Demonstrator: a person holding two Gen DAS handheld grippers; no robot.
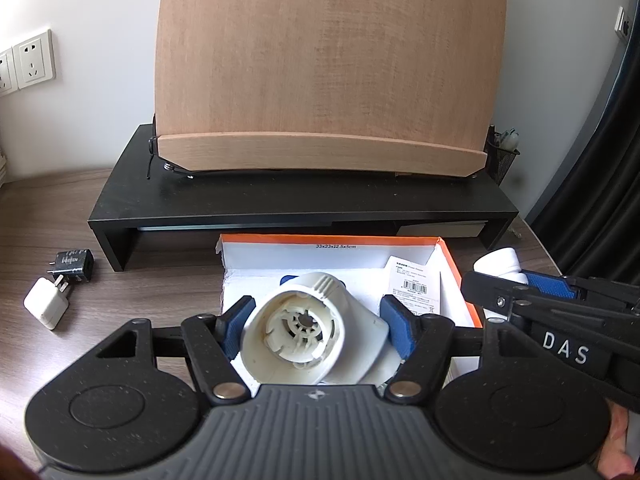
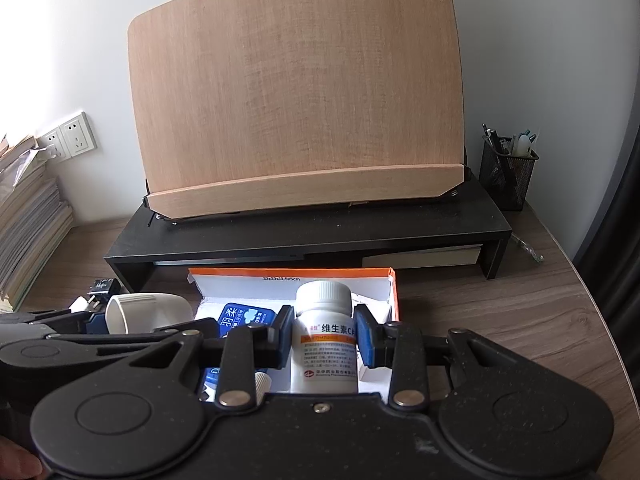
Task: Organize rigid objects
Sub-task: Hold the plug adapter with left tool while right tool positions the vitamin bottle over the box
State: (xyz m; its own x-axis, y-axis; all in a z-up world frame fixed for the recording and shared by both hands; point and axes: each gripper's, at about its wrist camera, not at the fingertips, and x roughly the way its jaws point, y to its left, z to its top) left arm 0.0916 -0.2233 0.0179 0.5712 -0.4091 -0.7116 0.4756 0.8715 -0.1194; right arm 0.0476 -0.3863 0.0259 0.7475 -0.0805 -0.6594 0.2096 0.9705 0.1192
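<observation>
Step in hand: loading the orange-edged box [image 2: 393, 292]. My right gripper [image 2: 323, 334] clamped a white vitamin C bottle [image 2: 324, 340], upright, at lower centre above the box. My left gripper [image 1: 316, 328] gripped a cream plastic housing [image 1: 308, 332], centre frame, over the box too. Next move, I judged: lower each inside, then release. Chargers [image 1: 60, 288] waited at left.

I see the box [image 2: 394, 292] before the riser [image 2: 304, 236], with the board stand [image 2: 296, 92] on it. Two chargers [image 1: 60, 288] lie left of the box; the pen cup [image 2: 508, 176] stands right of the riser.
</observation>
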